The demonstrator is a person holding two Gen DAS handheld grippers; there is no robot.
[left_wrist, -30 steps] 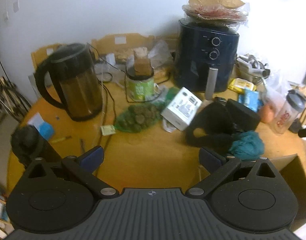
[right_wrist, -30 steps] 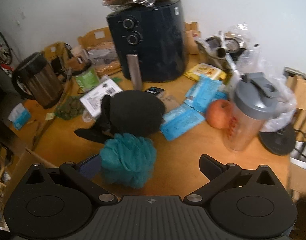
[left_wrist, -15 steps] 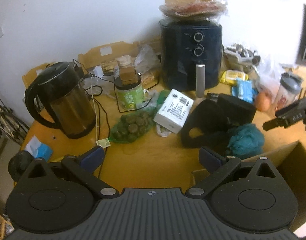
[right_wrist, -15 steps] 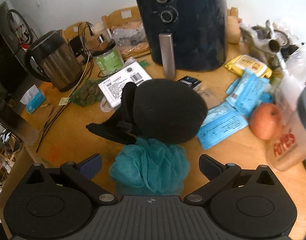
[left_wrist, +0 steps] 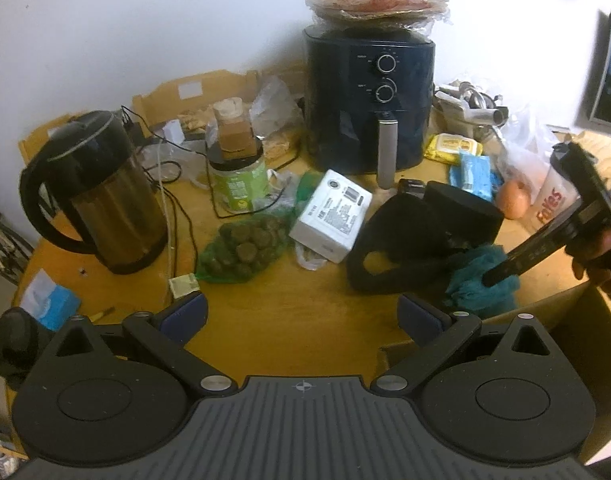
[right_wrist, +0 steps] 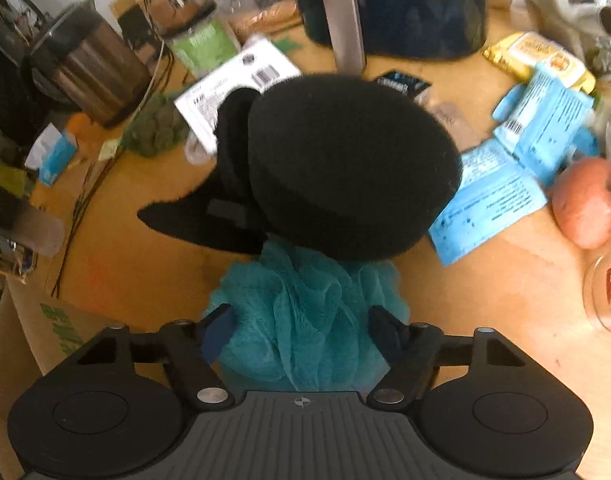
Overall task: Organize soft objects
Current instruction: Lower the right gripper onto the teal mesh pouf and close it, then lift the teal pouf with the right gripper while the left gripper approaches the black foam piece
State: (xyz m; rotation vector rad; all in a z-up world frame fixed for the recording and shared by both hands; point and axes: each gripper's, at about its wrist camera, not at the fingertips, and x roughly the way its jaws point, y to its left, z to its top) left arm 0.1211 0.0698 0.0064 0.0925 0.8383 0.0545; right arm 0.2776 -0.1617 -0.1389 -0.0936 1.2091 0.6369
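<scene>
A teal mesh bath pouf (right_wrist: 305, 320) lies on the wooden table against a black foam cushion (right_wrist: 345, 160) with a black strap piece (right_wrist: 209, 216). My right gripper (right_wrist: 301, 328) is down over the pouf with a finger on each side of it, jaws partly closed, touching the mesh. In the left wrist view the pouf (left_wrist: 477, 288) and the black cushion (left_wrist: 425, 232) lie at the right, with the right gripper (left_wrist: 501, 272) reaching onto the pouf. My left gripper (left_wrist: 301, 316) is open and empty above the table's front.
A black air fryer (left_wrist: 369, 100), a kettle (left_wrist: 97, 192), a green jar (left_wrist: 237, 176), a white box (left_wrist: 329, 216), a green net bag (left_wrist: 241, 252), blue packets (right_wrist: 505, 176), an apple (right_wrist: 585, 200) and a shaker bottle (left_wrist: 549, 200) crowd the table. A cardboard box (left_wrist: 577, 336) stands at the front right.
My right gripper has moved forward and down onto the teal pouf and its jaws have narrowed around it. My left gripper has drawn back and risen.
</scene>
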